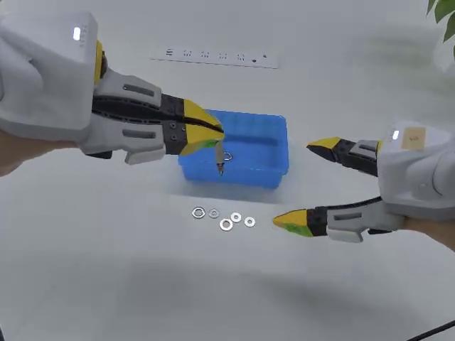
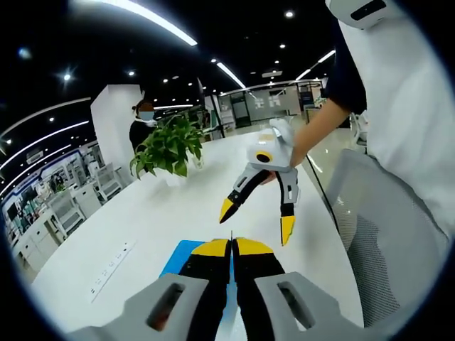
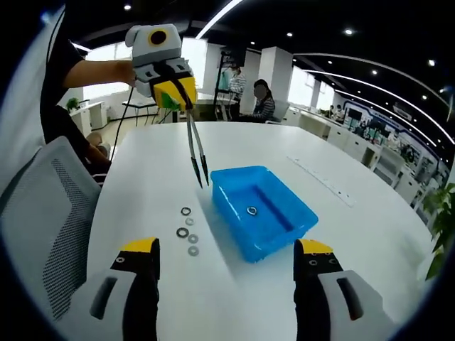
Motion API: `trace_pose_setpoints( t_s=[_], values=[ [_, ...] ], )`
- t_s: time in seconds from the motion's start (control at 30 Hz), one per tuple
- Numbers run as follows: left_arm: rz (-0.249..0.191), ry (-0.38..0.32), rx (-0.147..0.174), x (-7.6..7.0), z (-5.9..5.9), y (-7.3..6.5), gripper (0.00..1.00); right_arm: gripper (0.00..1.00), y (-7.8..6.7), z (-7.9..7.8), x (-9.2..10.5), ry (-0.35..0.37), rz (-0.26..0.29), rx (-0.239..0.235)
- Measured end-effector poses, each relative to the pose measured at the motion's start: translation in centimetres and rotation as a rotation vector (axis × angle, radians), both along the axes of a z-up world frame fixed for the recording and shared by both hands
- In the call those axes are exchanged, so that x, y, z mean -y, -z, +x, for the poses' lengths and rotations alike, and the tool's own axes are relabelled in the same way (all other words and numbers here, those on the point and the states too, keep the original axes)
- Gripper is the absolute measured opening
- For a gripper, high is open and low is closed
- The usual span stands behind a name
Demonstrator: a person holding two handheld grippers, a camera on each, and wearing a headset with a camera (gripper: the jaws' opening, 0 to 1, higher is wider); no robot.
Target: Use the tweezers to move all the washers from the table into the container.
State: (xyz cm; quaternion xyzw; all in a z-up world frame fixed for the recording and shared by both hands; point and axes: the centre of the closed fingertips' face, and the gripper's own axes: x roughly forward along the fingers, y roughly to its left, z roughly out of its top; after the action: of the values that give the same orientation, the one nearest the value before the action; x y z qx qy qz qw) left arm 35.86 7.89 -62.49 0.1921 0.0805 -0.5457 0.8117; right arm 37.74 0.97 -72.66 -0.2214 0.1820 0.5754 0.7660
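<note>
Nearest on the white tabletop (image 1: 106,270) lay a loose cluster of five washers (image 1: 226,224), just in front of the blue container (image 1: 242,174) and apart from its front wall. To their right hovered the right hand-held gripper (image 1: 296,183), its jaws spread wide and holding nothing; its lower fingertip pointed toward the washers without touching them. In the right gripper view the same five washers (image 3: 183,232) lay between that gripper's own jaws and the container (image 3: 284,238).

Farther in, the left hand-held gripper (image 1: 210,135) reached from the left over the container, its jaws pressed together on the tweezers (image 1: 219,160). The tweezers hung point-down, their tips close to a sixth washer (image 1: 227,157) lying on the container's floor; whether the tips touched it could not be told.

Beyond the container a white power strip (image 1: 213,58) lay flat on the tabletop, and a green plant (image 1: 444,18) showed at the far right corner.
</note>
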Motion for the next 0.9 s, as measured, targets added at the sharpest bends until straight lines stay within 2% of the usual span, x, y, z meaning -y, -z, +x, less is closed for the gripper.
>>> trace_pose_setpoints(
  t_s=[0.13, 0.23, 0.33, 0.4, 0.5, 0.57, 0.6, 0.9],
  values=[
    [-0.003, 0.002, -0.023, 1.0, -0.9, 0.6, 0.05, 0.87, 1.4, -1.5, 0.6, -0.016, -0.03, -0.032],
    [0.016, 0.042, -0.039, 1.8, -2.2, 1.6, 0.05, 0.92, 2.4, -2.0, 1.2, 0.011, -0.049, -0.059],
    [0.03, 0.058, -0.066, 2.2, -3.1, 3.1, 0.05, 0.94, 2.9, -2.4, 1.7, 0.054, -0.012, -0.109],
    [0.042, 0.056, -0.081, 2.0, -3.3, 4.1, 0.05, 0.95, 3.1, -2.5, 1.9, 0.06, -0.007, -0.117],
    [0.028, 0.05, -0.09, 1.7, -3.5, 4.8, 0.05, 1.0, 3.6, -3.1, 1.9, 0.062, -0.001, -0.148],
    [0.008, 0.055, -0.069, 1.7, -3.5, 4.9, 0.05, 1.0, 3.7, -3.4, 1.8, 0.057, 0.008, -0.156],
    [0.004, 0.052, -0.067, 1.6, -3.5, 5.1, 0.05, 1.0, 3.8, -3.9, 1.6, 0.047, 0.014, -0.179],
    [-0.013, 0.052, -0.087, 1.5, -3.3, 6.3, 0.05, 1.0, 4.1, -4.6, 0.8, 0.057, 0.046, -0.208]
  ],
)
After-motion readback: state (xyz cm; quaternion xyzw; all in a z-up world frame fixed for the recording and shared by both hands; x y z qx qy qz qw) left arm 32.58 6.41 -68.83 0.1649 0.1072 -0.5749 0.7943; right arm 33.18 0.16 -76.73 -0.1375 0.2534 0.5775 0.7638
